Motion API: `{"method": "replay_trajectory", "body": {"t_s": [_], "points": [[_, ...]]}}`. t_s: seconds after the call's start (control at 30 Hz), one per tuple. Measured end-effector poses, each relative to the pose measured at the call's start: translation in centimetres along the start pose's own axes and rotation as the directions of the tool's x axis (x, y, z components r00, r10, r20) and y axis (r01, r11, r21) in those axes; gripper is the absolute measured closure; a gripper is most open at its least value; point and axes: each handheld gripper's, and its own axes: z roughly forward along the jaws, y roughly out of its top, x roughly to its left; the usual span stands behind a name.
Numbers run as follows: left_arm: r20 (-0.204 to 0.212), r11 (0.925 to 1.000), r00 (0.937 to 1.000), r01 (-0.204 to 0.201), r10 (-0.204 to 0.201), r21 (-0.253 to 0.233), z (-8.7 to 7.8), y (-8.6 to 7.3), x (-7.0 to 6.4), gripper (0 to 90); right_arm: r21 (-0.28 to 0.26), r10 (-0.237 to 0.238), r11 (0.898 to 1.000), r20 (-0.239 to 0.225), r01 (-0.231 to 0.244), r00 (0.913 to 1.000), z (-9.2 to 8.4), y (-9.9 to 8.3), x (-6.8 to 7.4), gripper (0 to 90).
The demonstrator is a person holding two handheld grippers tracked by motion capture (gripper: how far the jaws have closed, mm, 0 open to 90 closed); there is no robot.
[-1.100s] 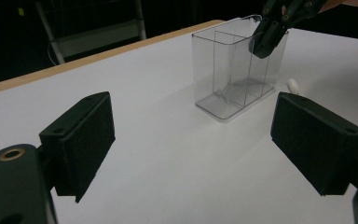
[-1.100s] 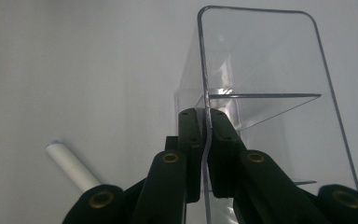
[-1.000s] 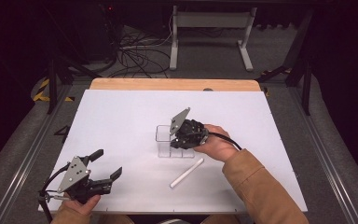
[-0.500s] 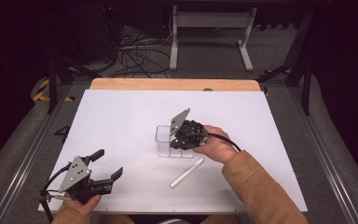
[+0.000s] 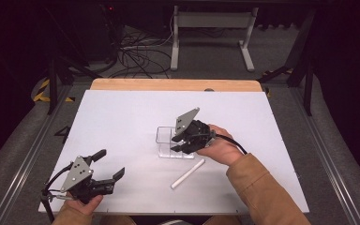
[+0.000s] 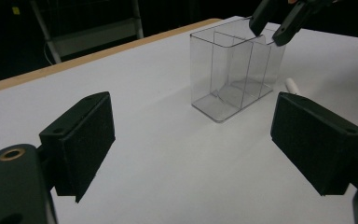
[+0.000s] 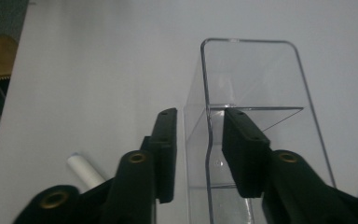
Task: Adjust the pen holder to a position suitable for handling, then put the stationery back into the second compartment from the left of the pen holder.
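Observation:
A clear plastic box [image 5: 165, 136] with inner dividers stands upright near the middle of the white table [image 5: 122, 112]. My right gripper [image 5: 177, 143] reaches over its near-right end. In the right gripper view the jaws [image 7: 198, 154] straddle the long side wall of the box [image 7: 251, 79], slightly apart, with a small gap on each side of it. A white stick [image 5: 188, 173] lies on the table just in front of the box. My left gripper [image 5: 113, 162] rests at the front left corner, jaws wide open and holding nothing [image 6: 191, 140]; it looks toward the box [image 6: 233, 70].
A wooden strip [image 5: 168, 85] runs along the table's far edge. Beyond it are cables and a metal stand on a dark floor. The white stick [image 7: 85, 170] lies to the left of the right jaws.

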Motion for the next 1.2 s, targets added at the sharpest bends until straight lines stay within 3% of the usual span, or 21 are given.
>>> {"method": "replay_trajectory", "body": {"t_s": [0.1,0.13,0.3,0.4,0.67,0.8,0.93,1.2], "points": [[-0.001,1.0,1.0,-0.001,0.001,-0.002,0.0,0.0,0.0,14.5,-0.036,0.008,0.999,0.017,-0.008,0.9998,-0.8,0.1,0.4,53.2],[0.0,1.0,1.0,-0.001,0.001,-0.001,0.0,0.0,0.0,14.5,-0.058,0.023,0.998,0.044,-0.021,0.9988,-1.5,0.2,0.8,45.1],[0.0,1.0,1.0,-0.004,0.004,-0.004,0.0,0.1,-0.1,14.5,-0.105,0.049,0.994,0.064,-0.042,0.9967,-2.5,0.1,1.2,36.4],[0.001,1.0,1.0,-0.003,0.003,-0.001,0.1,0.1,-0.1,14.5,-0.122,0.054,0.992,0.108,-0.04,0.9927,-3.2,0.2,1.7,28.4],[-0.008,1.0,1.0,-0.004,0.004,-0.001,-0.3,0.0,-0.1,14.5,-0.162,0.093,0.984,0.101,-0.076,0.9905,-4.2,-0.5,2.3,19.9],[-0.011,1.0,0.9999,0.003,-0.003,-0.005,-0.3,0.0,-0.1,14.5,-0.18,0.12,0.978,0.098,-0.101,0.9879,-4.5,-0.9,2.8,7.2],[-0.009,1.0,1.0,-0.003,0.003,-0.002,-0.2,0.0,-0.2,14.5,-0.195,0.154,0.971,0.082,-0.136,0.9846,-4.7,-1.5,3.2,0.5],[-0.005,1.0,1.0,0.0,0.0,-0.001,-0.1,0.0,-0.2,14.5,-0.221,0.155,0.966,0.079,-0.134,0.9848,-4.9,-2.5,3.9,1.8]]}}
